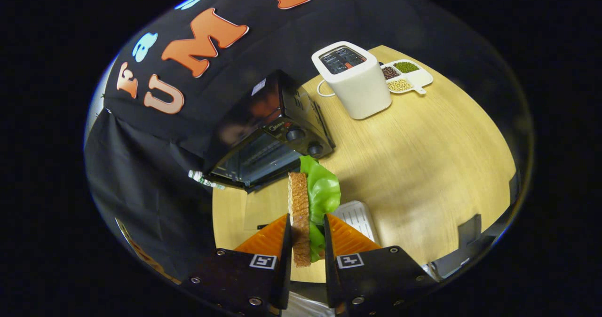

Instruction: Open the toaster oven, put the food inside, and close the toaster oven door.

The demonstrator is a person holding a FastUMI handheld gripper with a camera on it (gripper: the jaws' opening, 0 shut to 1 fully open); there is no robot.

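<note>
Gripper view: your claw (305, 230) clamps the sandwich (308, 209) between both fingers, raised above the surface (423, 166); toaster oven (268, 133) just beyond, door open.

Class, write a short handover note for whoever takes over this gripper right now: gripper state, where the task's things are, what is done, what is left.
Gripper: shut on the sandwich (bread and lettuce), held on edge above the wooden table.
Toaster oven: just beyond the sandwich, door looks open.
Done: door opened, food picked up.
Left: place the sandwich inside, release, close the door.
Nearby: white toaster, divided dish of beans.
</note>
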